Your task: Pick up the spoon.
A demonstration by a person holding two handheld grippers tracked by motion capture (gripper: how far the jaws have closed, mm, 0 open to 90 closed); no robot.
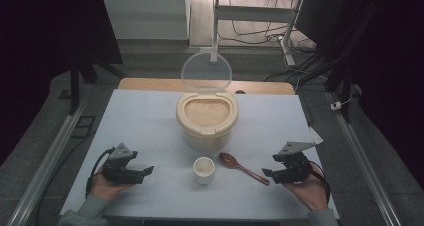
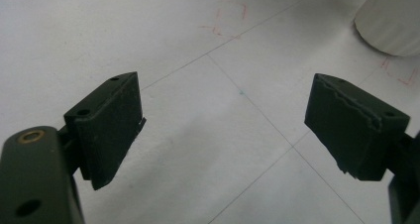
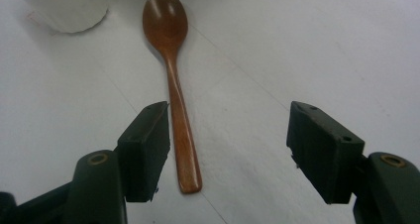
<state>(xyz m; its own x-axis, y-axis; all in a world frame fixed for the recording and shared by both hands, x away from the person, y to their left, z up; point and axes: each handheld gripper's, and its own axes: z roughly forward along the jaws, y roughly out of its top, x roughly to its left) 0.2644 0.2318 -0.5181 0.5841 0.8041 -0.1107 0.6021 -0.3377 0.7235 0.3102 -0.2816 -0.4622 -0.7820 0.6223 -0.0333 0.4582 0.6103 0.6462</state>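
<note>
Both grippers are being held low at the near bench edge, jaws wide apart and empty. The right gripper is being lined up with the spoon, handle end just beside one jaw. The left gripper is being aimed toward the cup. Beyond, a rice bin is standing open, lid raised; nothing is blocking the approach.

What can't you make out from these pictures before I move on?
- Cup contents: in the high view too small and pale to tell; cut off by the top edge in both gripper views.
- Rice bin depth of fill: in the high view just the grain surface shows.
- Spoon handle end: in the right gripper view it lies beside the left jaw of the open right gripper; touching or apart, I cannot tell.
</note>
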